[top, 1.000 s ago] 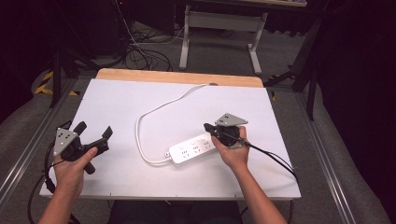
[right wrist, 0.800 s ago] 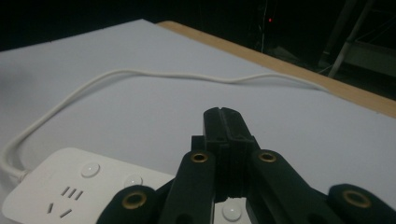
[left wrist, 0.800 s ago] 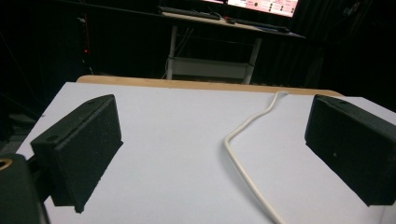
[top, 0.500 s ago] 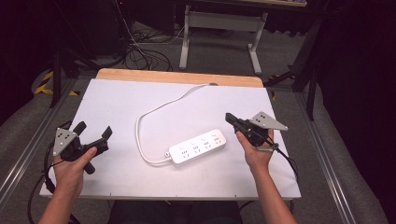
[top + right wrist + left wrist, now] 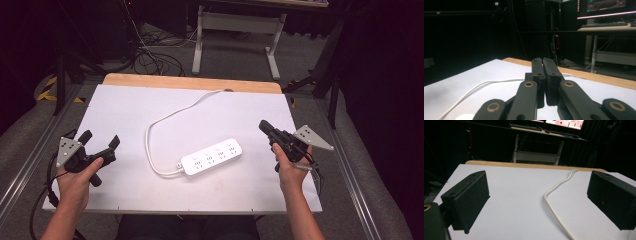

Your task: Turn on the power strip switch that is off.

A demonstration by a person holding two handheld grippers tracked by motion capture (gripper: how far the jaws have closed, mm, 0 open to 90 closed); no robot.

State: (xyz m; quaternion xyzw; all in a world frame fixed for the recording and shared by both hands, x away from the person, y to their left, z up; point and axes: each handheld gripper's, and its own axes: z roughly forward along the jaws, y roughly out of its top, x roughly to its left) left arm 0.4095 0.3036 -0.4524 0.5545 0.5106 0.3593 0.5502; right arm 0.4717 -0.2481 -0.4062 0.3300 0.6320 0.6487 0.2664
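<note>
- Since the earlier high views: the right gripper (image 5: 266,128) has left the power strip (image 5: 212,157), where it sat at the strip's right end, and gone toward the right edge of the frame; it now hangs over bare board, clear of the strip. The left gripper (image 5: 100,142) has not shifted. The strip looks to lie where it did.
- Right jaws: pressed flat together in the right gripper view, pad against pad, nothing between them.
- Left jaws: spread wide in the left gripper view, one pad at the left of the frame, one at the right, only bare white board (image 5: 524,202) and a run of the white cable (image 5: 556,195) between them. Holding nothing.
- Power strip: white, lying flat a little below the centre of the high view, tilted so its right end is higher in the frame. Its cable (image 5: 165,120) leaves the left end, loops to the left and runs up to the far edge of the table (image 5: 190,82) near top centre.
- Step in hand, as I read it: the right hand is backing off after a touch at the strip; both grippers are apart from it, one on each side.
- Next move, my guess: if the strip is to be lifted or turned, the right jaws must open first, then come back in line with the strip's short end. The left gripper is already open and could take the cable side.
</note>
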